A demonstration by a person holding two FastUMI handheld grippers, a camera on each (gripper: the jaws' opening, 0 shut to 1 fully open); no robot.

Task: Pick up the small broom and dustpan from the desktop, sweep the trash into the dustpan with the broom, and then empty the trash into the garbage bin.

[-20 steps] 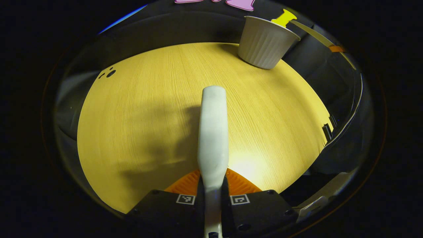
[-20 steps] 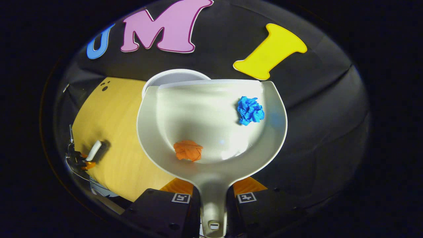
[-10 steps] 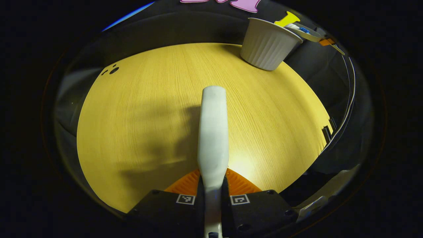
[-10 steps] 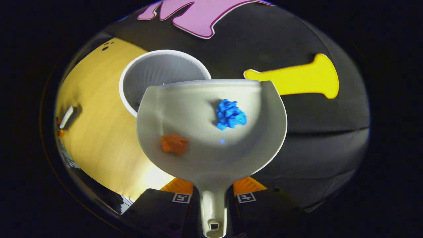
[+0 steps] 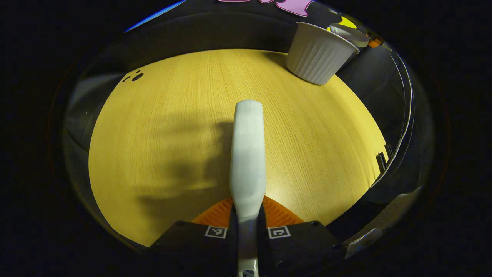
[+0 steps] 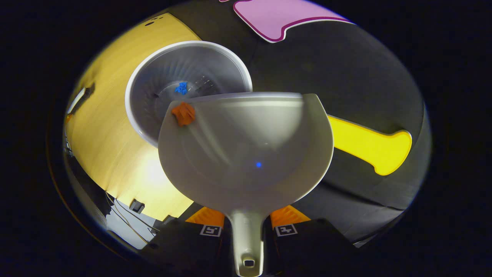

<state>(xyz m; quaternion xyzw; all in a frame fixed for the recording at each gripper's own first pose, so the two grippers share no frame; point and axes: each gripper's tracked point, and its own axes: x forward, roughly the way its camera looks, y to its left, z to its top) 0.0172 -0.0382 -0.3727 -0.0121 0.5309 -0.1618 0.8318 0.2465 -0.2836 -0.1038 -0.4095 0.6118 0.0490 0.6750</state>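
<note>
Pale yellow wood-grain laminate covers the round-looking desktop (image 5: 161, 127), which in the left gripper view spreads bare from its near edge to its far edge. Next in size, the white ribbed plastic garbage bin (image 5: 319, 54) stands upright at the desktop's far right edge; in the right gripper view its open mouth (image 6: 153, 100) is seen from above. The light grey plastic dustpan (image 6: 246, 154) is held above the bin, its front lip overlapping the bin's rim, and the right gripper (image 6: 247, 225) grasps its handle with both fingers pressed against it. In the left gripper view part of that dustpan (image 5: 349, 32) peeks over the bin's far rim. The white handle of the small broom (image 5: 248, 154) points straight forward over the middle of the desktop, clenched between the fingers of the left gripper (image 5: 248, 219); the bristles cannot be seen. A crumpled orange paper ball (image 6: 183, 113) sits at the dustpan's front left corner, right at the lip over the bin. Smallest, a crumpled blue paper ball (image 6: 181, 88) lies on the bin's floor.
</note>
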